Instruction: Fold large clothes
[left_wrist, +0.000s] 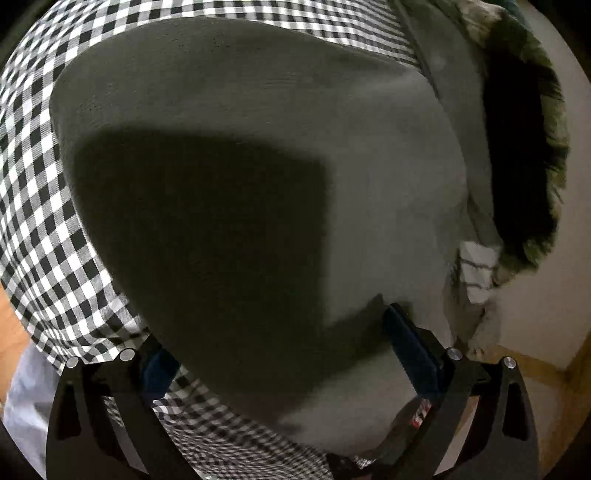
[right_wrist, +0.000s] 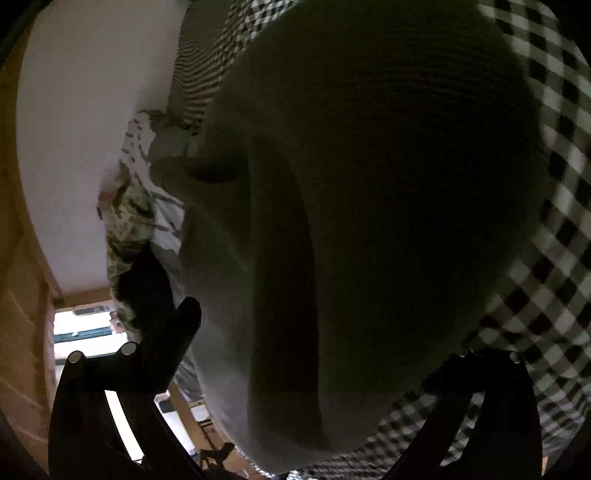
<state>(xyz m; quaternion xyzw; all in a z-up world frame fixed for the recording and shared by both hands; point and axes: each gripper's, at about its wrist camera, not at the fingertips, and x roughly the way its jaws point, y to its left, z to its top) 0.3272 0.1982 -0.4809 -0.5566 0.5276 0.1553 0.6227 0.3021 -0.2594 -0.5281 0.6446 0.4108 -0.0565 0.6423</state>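
Observation:
A large grey knit garment (left_wrist: 258, 155) lies spread on a black-and-white checked cloth (left_wrist: 40, 206) and fills both views. My left gripper (left_wrist: 277, 347) hangs close over the garment's near edge, its fingers (left_wrist: 410, 343) wide apart with nothing between them. The garment (right_wrist: 369, 184) looks dark and shadowed in the right wrist view, with a long fold running down its middle. My right gripper (right_wrist: 317, 343) is just above it, fingers (right_wrist: 184, 325) spread wide and empty. The checked cloth (right_wrist: 561, 229) shows to the right.
A pile of other clothes, camouflage (left_wrist: 554, 155) and white striped (left_wrist: 476, 266), lies beside the garment by a pale wall (left_wrist: 535, 295). The pile (right_wrist: 129, 218) also shows in the right wrist view. Wooden flooring (left_wrist: 11, 325) shows at the left. A bright doorway (right_wrist: 85, 332) lies beyond.

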